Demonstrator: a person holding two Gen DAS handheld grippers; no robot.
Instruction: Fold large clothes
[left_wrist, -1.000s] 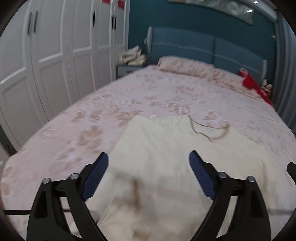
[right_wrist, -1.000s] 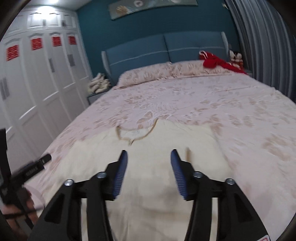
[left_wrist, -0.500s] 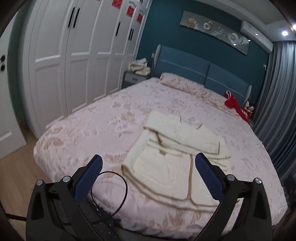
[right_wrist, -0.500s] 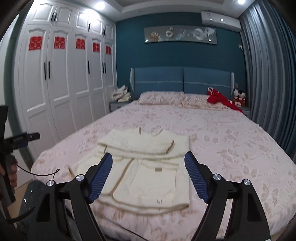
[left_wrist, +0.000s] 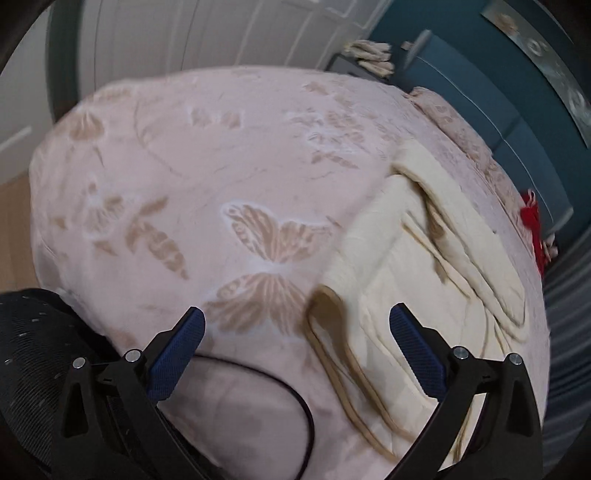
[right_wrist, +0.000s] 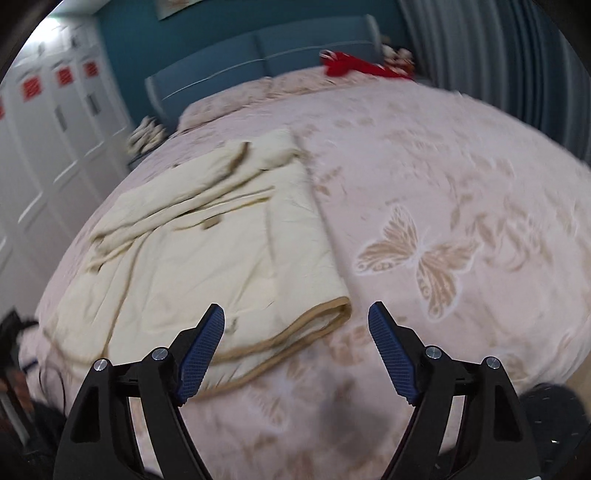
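A cream robe with tan trim (left_wrist: 413, 258) lies partly folded on the pink butterfly-print bed (left_wrist: 221, 177). My left gripper (left_wrist: 297, 332) is open and empty, just above the robe's near left hem corner (left_wrist: 325, 299). In the right wrist view the robe (right_wrist: 207, 236) lies to the left, and my right gripper (right_wrist: 295, 325) is open and empty just above its near right hem corner (right_wrist: 332, 310). Neither gripper touches the cloth.
A blue headboard (right_wrist: 258, 62), pillows and a red item (right_wrist: 354, 64) are at the far end. White wardrobes (right_wrist: 44, 122) line the left side, grey curtains (right_wrist: 498, 55) the right. A black cable (left_wrist: 288, 398) lies at the bed's near edge. A nightstand holds folded cloth (left_wrist: 369, 55).
Both grippers have dropped from a raised, pulled-back view of the whole bed down to the robe's near hem corners. Both stay open.
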